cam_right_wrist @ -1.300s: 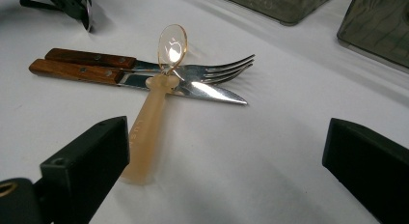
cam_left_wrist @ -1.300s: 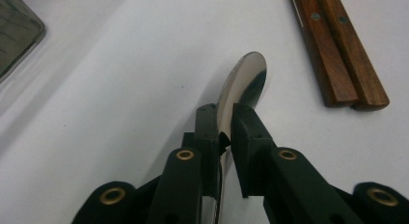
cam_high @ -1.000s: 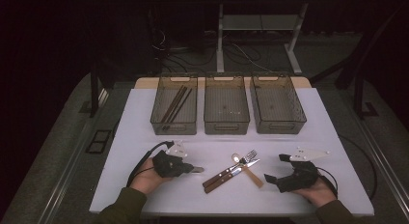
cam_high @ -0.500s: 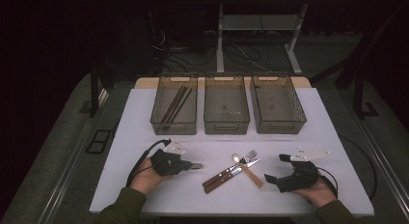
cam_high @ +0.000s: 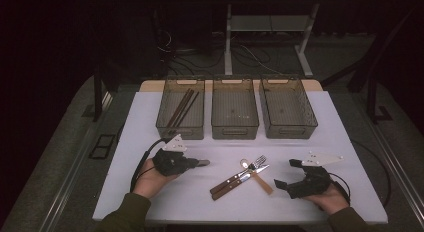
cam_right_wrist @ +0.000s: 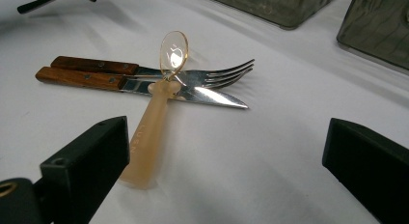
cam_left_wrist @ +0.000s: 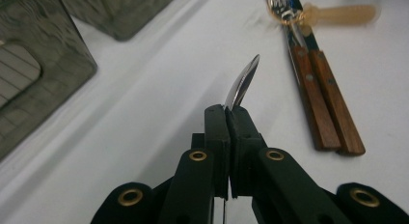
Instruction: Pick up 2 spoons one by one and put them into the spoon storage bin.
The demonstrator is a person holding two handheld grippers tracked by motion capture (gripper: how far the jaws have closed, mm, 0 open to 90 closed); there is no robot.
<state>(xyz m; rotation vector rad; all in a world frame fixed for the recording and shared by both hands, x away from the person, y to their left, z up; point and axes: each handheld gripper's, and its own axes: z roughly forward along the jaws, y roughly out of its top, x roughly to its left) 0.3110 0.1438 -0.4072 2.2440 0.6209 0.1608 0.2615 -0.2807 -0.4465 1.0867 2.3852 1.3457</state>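
Nearest the person, the left gripper (cam_high: 197,163) lay low over the white table (cam_high: 150,202) at the left, its jaws pressed together on a metal spoon (cam_left_wrist: 242,82), whose curved bowl stuck out past the tips toward the right. At the near right, the right gripper (cam_high: 286,173) rested with its jaws spread wide apart and nothing between them, facing left toward the loose cutlery.

Between the two grippers, in the middle of the table, lay a small pile: one fork (cam_right_wrist: 226,72) and one knife (cam_right_wrist: 212,99), both with brown wooden handles lying side by side, and one pale plastic-handled spoon (cam_right_wrist: 159,113) laid across them, its handle reaching toward the right gripper. The pile stood just to the right of the held spoon and apart from it.

Farther back, three smoky translucent bins stood in a row. The left bin (cam_high: 165,123) held several dark chopsticks (cam_high: 183,108); the exact count could not be told. The middle bin (cam_high: 235,127) and the right bin (cam_high: 290,127) stood just beside it, close together.
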